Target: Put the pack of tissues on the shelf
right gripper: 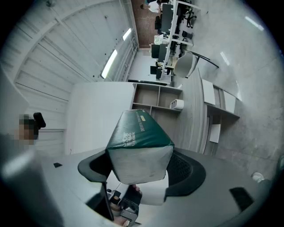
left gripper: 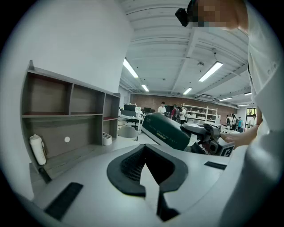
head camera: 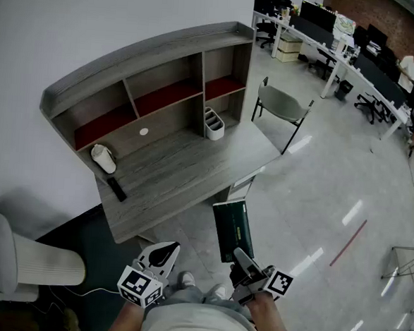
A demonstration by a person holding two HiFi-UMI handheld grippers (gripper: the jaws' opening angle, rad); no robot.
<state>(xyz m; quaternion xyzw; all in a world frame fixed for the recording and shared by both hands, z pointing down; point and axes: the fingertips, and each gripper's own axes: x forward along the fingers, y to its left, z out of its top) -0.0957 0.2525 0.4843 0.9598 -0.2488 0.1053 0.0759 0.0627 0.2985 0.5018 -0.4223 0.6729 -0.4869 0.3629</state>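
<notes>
Tissue pack (right gripper: 138, 141) is in my right gripper (right gripper: 140, 172), clamped by its near end. The jaws stand wide, one pad on each side of the pack, and the white end face is turned at the right gripper view's camera. Wrap is dark green with light print on top. Long axis runs out ahead of the jaws, roughly level. In the head view the tissue pack (head camera: 231, 229) hangs over bare floor (head camera: 317, 204), just off the near corner of the desk (head camera: 185, 170) and touching nothing but the right gripper (head camera: 241, 263). It's not on the shelf (head camera: 146, 68), which is well apart from it at the back of the desk, against the wall. The upper shelf bays have dark red floors, and I can't see anything in them. My left gripper (head camera: 160, 254) is beside the right one and a bit lower in the head view. Its jaws are together at the tips with nothing between them, per the left gripper view. That view also shows the left gripper (left gripper: 148, 166) looking across at the tissue pack (left gripper: 165, 130) from the side. On the desk there's a white roll (head camera: 103, 158) at the left, a black bar (head camera: 116, 189) just beside it, and a white organiser (head camera: 213, 124) under the right-hand bays. Chair (head camera: 280, 103) stands past the desk's right end. Office rows with people are far back, too small to detail.
</notes>
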